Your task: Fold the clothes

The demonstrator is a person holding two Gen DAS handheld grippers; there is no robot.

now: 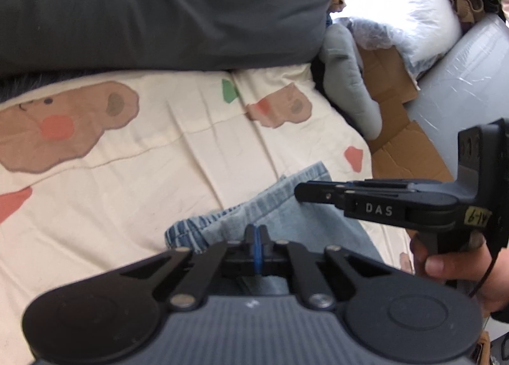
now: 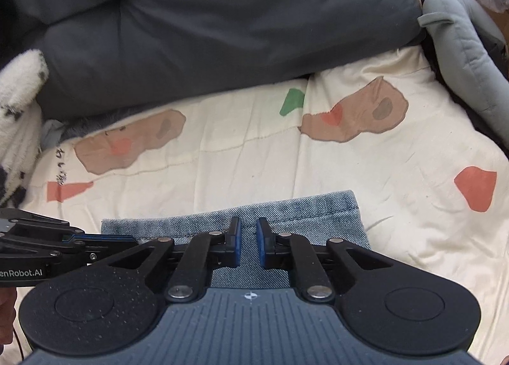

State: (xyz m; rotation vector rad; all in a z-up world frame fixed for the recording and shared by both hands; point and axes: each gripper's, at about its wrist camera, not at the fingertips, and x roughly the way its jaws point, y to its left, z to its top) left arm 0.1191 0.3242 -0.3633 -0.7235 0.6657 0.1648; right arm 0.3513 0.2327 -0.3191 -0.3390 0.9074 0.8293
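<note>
Cream cotton bedsheet with brown bear-face and red/green patches (image 2: 241, 158) is the work surface, bounded at the back by a bulky dark grey duvet (image 2: 222, 24). On it, at the near edge, lies the task item: a light blue denim garment (image 2: 305, 209), hem showing, already lying as a compact rectangle with doubled layers.

That fits either a fold in progress or a finished one being let go, so no call on which. If a fold is being made, doing it well means keeping the hem edges lined up, both tools level, and the layers pulled flat so no bunching gets trapped.

Left gripper (image 1: 257, 234): blue pads pressed together, apparently pinching a bunched denim edge, though the contact itself is half hidden. Right gripper (image 2: 248, 237): slightly parted, gap visible between the pads, hanging over the denim, gripping nothing.

View differences:
- Left wrist view shows the crumpled, gathered end of the denim, plus brown cardboard (image 1: 397, 129) and a white plastic-wrapped bundle (image 1: 404, 24) off the bed, and the hand (image 1: 455, 266) on the right tool.
- Right wrist view shows the flat hem and square outline, and a white fluffy black-spotted plush (image 2: 19, 104) at far left.
</note>
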